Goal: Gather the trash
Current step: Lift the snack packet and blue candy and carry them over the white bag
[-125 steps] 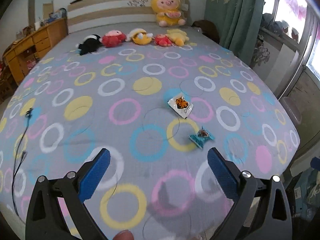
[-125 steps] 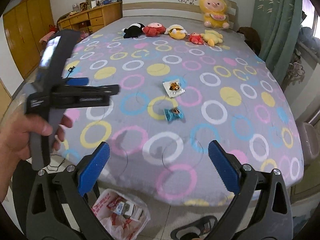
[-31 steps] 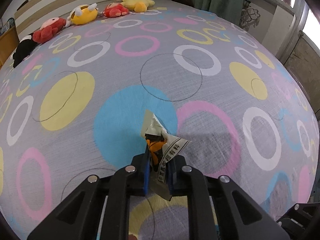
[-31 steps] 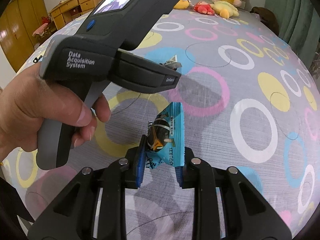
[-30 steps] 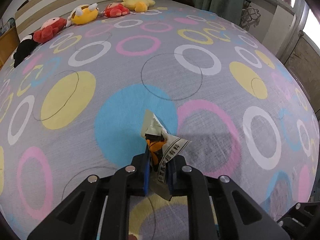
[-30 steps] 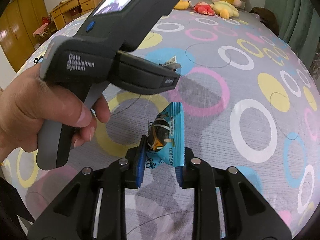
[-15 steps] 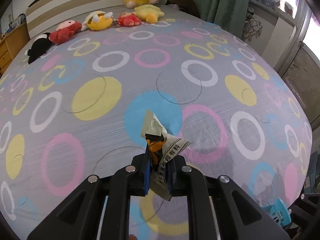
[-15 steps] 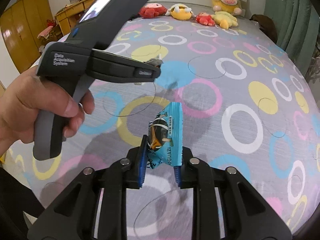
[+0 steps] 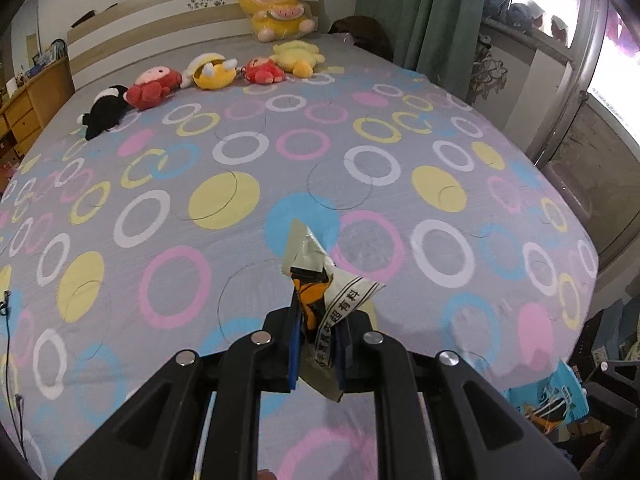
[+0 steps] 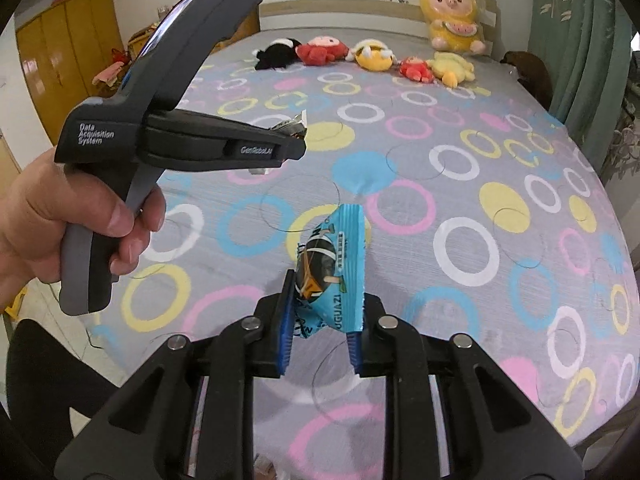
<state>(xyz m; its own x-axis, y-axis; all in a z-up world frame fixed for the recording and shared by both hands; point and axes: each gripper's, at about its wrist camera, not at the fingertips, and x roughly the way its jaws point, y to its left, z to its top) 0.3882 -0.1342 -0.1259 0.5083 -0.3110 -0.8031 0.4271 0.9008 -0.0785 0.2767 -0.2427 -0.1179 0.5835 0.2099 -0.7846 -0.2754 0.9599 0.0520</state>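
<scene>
white wrapper (image 9: 320, 296) pinched between left jaws, blue wrapper (image 10: 332, 276) between right jaws.

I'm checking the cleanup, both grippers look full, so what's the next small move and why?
Probably carry both pieces off the bed toward wherever the trash goes. The left gripper is shut on the white wrapper, and the right gripper is shut on the blue wrapper. Both are lifted clear of the sheet, and no other litter shows on it.
</scene>
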